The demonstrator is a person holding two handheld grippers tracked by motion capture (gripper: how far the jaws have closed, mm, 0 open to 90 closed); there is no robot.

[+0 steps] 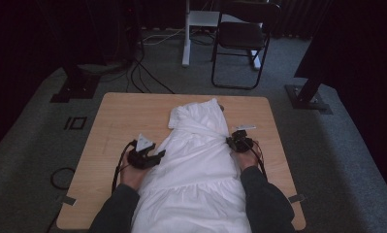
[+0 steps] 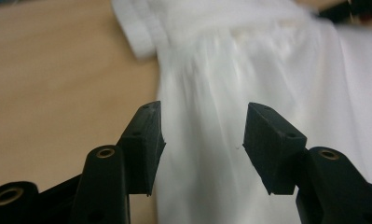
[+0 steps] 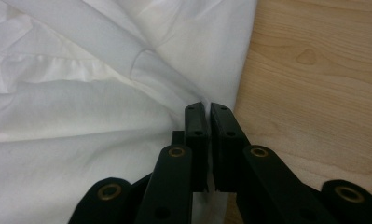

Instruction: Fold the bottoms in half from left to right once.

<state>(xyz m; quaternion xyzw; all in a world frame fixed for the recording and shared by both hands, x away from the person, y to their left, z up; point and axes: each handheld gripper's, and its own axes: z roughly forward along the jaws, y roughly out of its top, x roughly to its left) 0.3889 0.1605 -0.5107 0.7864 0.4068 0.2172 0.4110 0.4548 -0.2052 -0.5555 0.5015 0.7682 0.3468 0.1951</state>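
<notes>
Jaws spread wide, the left gripper (image 2: 201,140) hovers over the left part of a white garment (image 1: 196,165), with nothing between its two black pads; in the left gripper view the cloth below them is gathered into soft lengthwise folds, and a thicker ribbed edge of the cloth lies farther off on the bare wood. The right gripper (image 3: 208,116) has its jaws pressed together on the garment's right edge, and a thin strip of white cloth shows pinched between them, just where the cloth meets the wooden table (image 1: 118,121). From the high view the garment lies lengthwise down the middle of the table, its narrower, bunched end toward the far side and its wider, gathered part reaching the near edge between the person's dark sleeves. The left hand (image 1: 133,172) holds its gripper at the garment's left side, and the right hand (image 1: 247,159) holds its gripper at the right side, both about midway along the cloth. Beyond the table, on the grey carpet, stands a black folding chair (image 1: 242,41), with black cables (image 1: 145,77) trailing on the floor nearby.
</notes>
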